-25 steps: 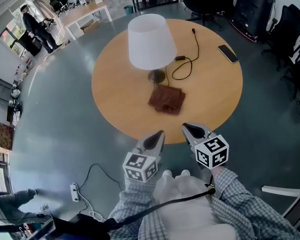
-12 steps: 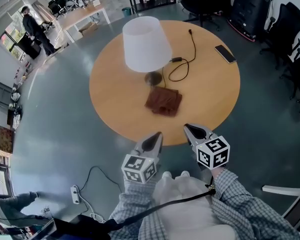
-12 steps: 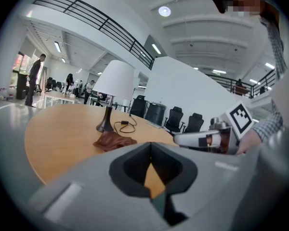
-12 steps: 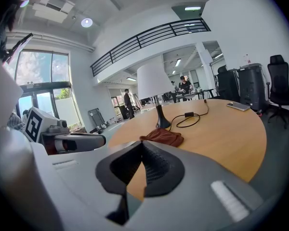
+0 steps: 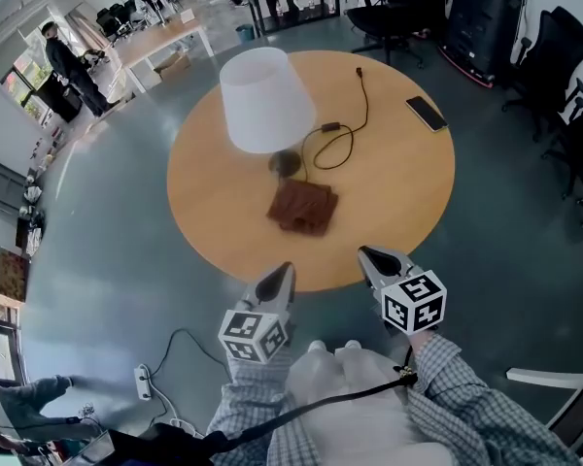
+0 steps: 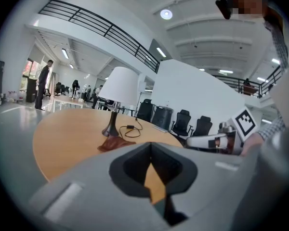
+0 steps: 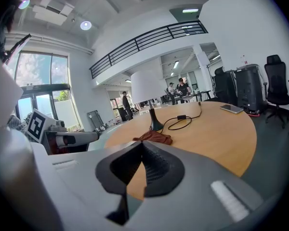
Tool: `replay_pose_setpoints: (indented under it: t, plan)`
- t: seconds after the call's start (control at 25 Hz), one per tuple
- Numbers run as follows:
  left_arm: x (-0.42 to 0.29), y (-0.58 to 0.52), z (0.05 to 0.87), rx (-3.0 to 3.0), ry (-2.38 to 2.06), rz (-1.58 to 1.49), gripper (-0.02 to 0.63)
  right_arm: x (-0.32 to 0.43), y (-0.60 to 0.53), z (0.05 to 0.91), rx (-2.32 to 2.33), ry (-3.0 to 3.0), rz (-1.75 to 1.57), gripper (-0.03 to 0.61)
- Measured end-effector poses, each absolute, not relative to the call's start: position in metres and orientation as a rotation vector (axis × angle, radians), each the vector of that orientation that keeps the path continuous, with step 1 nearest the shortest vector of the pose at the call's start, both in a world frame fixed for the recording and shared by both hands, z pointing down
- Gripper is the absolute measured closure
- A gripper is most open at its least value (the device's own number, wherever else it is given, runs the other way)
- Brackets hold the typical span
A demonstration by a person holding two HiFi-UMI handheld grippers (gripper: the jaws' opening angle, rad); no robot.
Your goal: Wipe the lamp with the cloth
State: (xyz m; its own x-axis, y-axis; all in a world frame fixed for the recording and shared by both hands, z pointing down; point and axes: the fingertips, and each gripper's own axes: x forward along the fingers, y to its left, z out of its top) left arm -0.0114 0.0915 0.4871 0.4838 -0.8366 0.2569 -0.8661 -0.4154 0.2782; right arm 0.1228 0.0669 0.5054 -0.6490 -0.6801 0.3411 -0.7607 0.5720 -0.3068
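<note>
A lamp with a white shade [image 5: 264, 100] stands on the round wooden table [image 5: 398, 178]; its dark base [image 5: 285, 163] sits just behind a folded brown cloth [image 5: 301, 207]. The lamp [image 6: 117, 85] and cloth [image 6: 116, 144] show in the left gripper view, the lamp [image 7: 147, 86] and cloth [image 7: 155, 137] in the right gripper view too. My left gripper [image 5: 281, 275] and right gripper [image 5: 367, 255] are both shut and hold nothing. They hover near the table's front edge, short of the cloth.
A black cable [image 5: 336, 136] loops beside the lamp base, and a phone [image 5: 426, 114] lies at the table's far right. Office chairs [image 5: 564, 56] stand to the right. A person [image 5: 66, 64] stands far off at the left. A power strip [image 5: 144, 382] lies on the floor.
The table, lamp and cloth have shifted left in the head view. My left gripper has slid down and left in the picture; the right one has barely moved there. Both stay shut.
</note>
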Motion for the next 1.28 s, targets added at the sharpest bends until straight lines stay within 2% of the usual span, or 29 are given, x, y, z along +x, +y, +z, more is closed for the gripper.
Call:
replay_pose_setpoints:
  t: [0.28, 1.28]
  plan:
    - [-0.01, 0.084, 0.483, 2.361, -1.459, 0.117, 0.611, 0.133, 0.063, 0.51, 1.198, -2.612, 0.614, 0.574]
    - [-0.078, -0.086, 0.487, 2.406, -1.281, 0.018, 0.611, 0.05, -0.1, 0.501, 1.257, -2.532, 0.536, 0.574]
